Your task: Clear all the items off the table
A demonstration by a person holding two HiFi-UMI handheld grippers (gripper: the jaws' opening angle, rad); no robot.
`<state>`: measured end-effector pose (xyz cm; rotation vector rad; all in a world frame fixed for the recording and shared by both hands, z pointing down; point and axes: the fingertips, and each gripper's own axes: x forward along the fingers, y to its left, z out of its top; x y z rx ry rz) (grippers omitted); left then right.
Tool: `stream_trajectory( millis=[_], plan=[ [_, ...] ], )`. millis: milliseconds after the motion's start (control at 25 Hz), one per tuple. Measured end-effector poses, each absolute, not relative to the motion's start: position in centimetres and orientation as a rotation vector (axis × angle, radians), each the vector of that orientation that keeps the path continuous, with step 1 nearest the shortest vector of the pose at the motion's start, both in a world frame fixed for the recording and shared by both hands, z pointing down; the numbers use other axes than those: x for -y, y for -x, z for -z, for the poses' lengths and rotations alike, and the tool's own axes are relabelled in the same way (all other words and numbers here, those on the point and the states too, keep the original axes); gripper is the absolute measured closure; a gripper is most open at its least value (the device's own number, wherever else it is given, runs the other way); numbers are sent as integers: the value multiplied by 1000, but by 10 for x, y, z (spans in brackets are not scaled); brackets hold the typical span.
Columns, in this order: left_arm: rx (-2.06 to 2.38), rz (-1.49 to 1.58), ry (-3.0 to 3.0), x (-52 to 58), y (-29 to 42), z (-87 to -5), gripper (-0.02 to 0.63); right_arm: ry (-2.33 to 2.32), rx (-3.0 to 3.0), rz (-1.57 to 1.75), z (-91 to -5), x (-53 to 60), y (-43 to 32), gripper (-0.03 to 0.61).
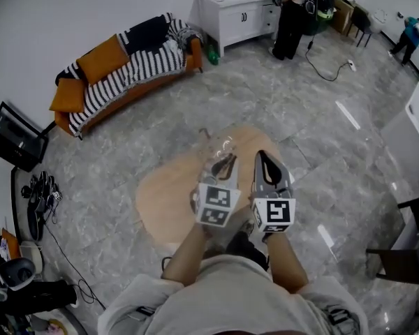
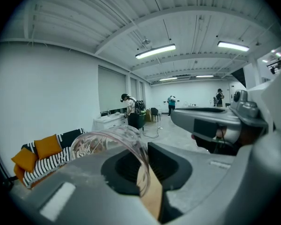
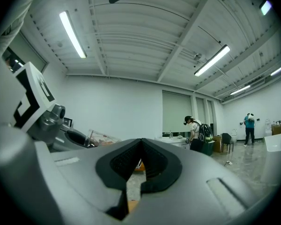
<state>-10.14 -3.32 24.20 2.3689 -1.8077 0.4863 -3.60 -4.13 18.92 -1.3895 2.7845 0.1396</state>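
Left gripper (image 1: 222, 165) clamped on the wall of a clear glass (image 2: 108, 142), held up above the far half of the round table (image 1: 166, 195). The glass sticks out past the jaw tips. Right gripper (image 1: 269, 165) just beside it over the table, jaws pressed together, nothing between them.
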Motion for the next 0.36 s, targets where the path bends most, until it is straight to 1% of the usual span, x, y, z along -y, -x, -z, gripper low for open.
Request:
stream_trajectory(
  millis=[360],
  plan=[
    [1768,-480,-2435,3,89,-238,549,1418,-2756,-147,-186,8,31,572]
  ],
)
